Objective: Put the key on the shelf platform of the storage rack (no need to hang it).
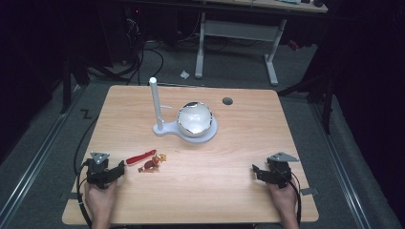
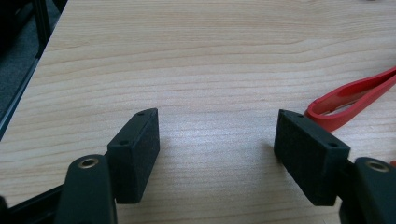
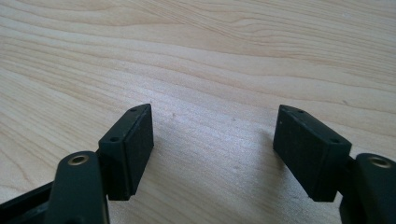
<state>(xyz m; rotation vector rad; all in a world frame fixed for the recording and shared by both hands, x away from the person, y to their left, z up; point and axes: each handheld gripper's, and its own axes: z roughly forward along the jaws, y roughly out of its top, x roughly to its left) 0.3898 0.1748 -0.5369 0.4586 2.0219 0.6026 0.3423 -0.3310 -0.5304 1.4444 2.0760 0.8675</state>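
Note:
My left gripper (image 1: 111, 168) rests low on the wooden table (image 1: 248, 143) near its front left corner, held by a hand. Its jaws stand open over bare wood (image 2: 217, 130) with nothing between them. A red strap loop (image 1: 141, 157) lies just to its right, with a small orange and brown toy figure (image 1: 153, 163) at the strap's end. The strap (image 2: 355, 95) shows beside the right jaw in the left gripper view, apart from it. My right gripper (image 1: 263, 171) sits at the front right, open over bare wood (image 3: 215, 128).
A shiny metal bowl (image 1: 195, 118) sits on a white base (image 1: 210, 135) with an upright white post (image 1: 155, 102) at the table's middle back. A dark round hole (image 1: 228, 101) lies behind the bowl. Another table's legs (image 1: 271, 57) stand on the floor beyond.

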